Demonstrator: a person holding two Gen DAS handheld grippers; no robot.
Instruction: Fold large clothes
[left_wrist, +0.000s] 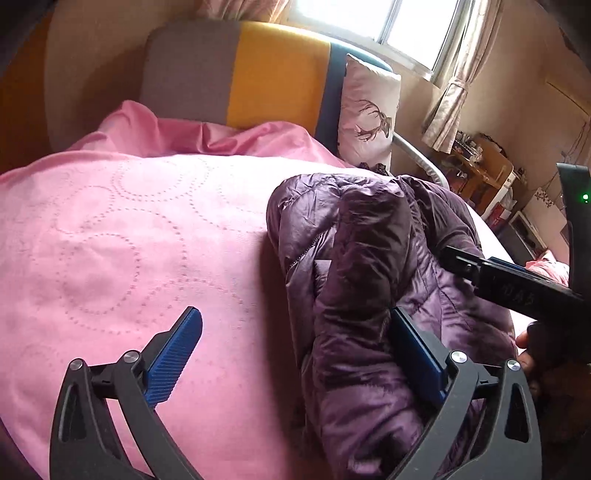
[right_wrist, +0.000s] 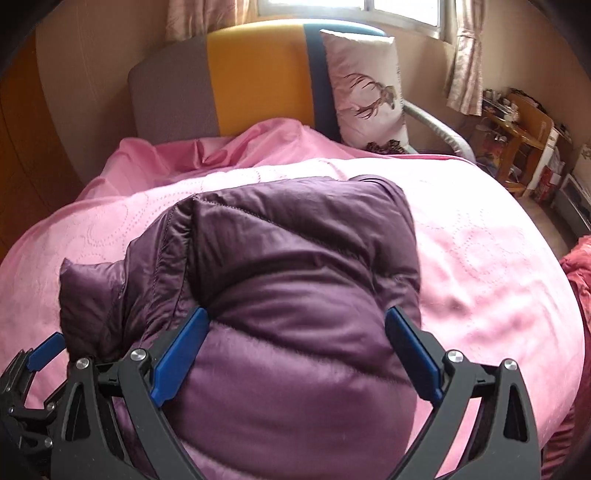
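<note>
- Purple down jacket (right_wrist: 295, 295) lies bunched in a thick bundle on the pink quilted bedspread (left_wrist: 110, 240), directly ahead of both grippers.
- Left gripper (left_wrist: 295, 347): jaws wide apart, nothing clamped. Its right pad sits against the jacket's left edge; left pad hangs over bare bedspread. The jacket's puffy fold rises btwn the pads and just fwd of them.
- Right gripper (right_wrist: 295, 347): jaws wide apart, straddling the bundle's near end; both blue pads flank the fabric, touching or nearly so. No pinch visible, so not gripping.
- In the left-wrist view the right gripper's body comes in from the right, over the jacket's far side.
- Step, prob.: late in the fold. Jacket already looks doubled over w/ a sleeve/edge flap sticking out left of the right gripper; likely compacting or about to take a last fold.
- Next move, as I judge it: close on a thick fold w/o letting slick fabric slip, lift both sides evenly, fold away toward the headboard (right_wrist: 255, 74).
- Risk: puffy filling springs back open.
- Deer-print pillow (right_wrist: 364, 88) leans at the headboard, well clear.
</note>
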